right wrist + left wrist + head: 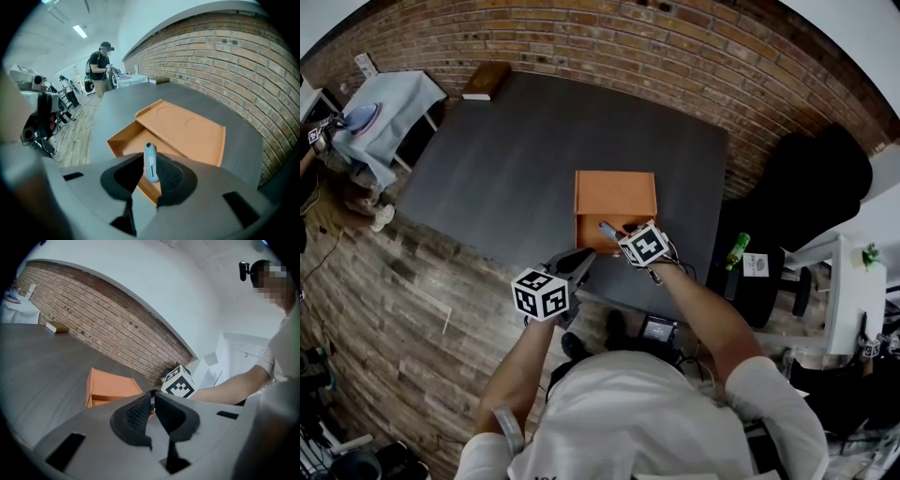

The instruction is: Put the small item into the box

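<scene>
Head view: orange box (615, 195) on table (506, 178), chair (811, 187) beside.

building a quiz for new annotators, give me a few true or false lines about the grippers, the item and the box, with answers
1. The right gripper holds a blue item upright between its jaws. True.
2. The box is green. False: it is orange.
3. The left gripper holds something. False: its jaws are together with nothing between them.
4. The box stands on a dark table. True.
5. The item already lies in the box. False: it is in the right gripper, above the box's near edge.
</scene>
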Motion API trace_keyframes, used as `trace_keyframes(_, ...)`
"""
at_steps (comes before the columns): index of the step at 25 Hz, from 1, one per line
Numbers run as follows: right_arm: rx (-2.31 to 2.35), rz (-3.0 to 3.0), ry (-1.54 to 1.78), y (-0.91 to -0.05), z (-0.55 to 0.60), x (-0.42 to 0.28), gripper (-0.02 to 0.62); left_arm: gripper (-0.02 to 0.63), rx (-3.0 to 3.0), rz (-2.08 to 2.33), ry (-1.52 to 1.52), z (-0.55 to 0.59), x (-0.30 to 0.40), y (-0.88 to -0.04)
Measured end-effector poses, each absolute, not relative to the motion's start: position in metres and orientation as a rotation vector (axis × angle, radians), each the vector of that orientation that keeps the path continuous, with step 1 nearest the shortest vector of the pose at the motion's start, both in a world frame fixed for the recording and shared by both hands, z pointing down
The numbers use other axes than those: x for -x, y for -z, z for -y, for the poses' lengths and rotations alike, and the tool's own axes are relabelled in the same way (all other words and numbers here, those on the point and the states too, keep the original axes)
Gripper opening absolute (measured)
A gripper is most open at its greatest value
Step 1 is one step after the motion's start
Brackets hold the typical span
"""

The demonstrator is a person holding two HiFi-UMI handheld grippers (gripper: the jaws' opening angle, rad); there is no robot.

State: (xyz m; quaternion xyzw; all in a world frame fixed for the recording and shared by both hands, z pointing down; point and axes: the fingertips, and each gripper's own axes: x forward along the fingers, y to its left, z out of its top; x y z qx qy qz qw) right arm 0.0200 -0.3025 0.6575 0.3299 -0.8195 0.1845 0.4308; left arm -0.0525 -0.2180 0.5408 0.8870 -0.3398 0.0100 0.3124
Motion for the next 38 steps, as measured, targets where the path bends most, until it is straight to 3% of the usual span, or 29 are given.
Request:
trace_keyframes(3, -0.832, 2.101, -0.485, -0.641, 0.297, -0.019, 0.046, 0.034, -2.363, 0.891, -0.018, 0.216, 0.051, -0.532)
trace_keyframes(8, -0.875, 2.196, -0.501, -0.606, 0.289, -0.020, 0.026, 0.034, -2.387, 0.884, 0.035, 0.212, 0.050, -0.510)
trace_keyframes(38, -1.028, 2.553, -0.457, -0.446, 0.229, -0.012, 0.018, 0.029, -2.461, 0.821, 0.393, 0.162, 0.067, -0.392)
